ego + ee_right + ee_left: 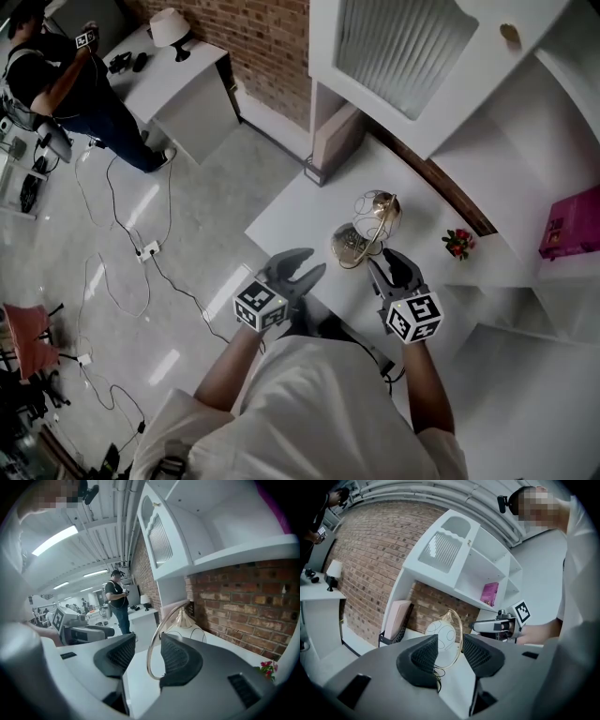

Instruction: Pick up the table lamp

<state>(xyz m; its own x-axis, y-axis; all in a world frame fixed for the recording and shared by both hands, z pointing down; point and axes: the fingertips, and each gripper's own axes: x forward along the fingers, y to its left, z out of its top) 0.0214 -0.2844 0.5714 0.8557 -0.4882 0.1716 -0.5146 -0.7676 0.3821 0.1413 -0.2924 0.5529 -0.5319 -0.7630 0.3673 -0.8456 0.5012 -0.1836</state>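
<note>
Hovering spread, left hand-held gripper (pixel 314 265) and right hand-held gripper (pixel 387 266) flank table lamp (pixel 367 230) near the table edge (pixel 259 240).

Head view: from above, steeply down onto the white surface (pixel 309 211). Left gripper view: low over its front edge, close, facing the red brick wall (pixel 370 550). Right gripper view: alongside, angled more toward the open room. Shared by all three: the gold-arched glass-globe table lamp (pixel 370 230).

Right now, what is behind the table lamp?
In the left gripper view, a brick wall stands behind the table lamp, below white shelves. A pinkish panel in a black rack stands at its left. The left gripper hides the lamp's base.
</note>
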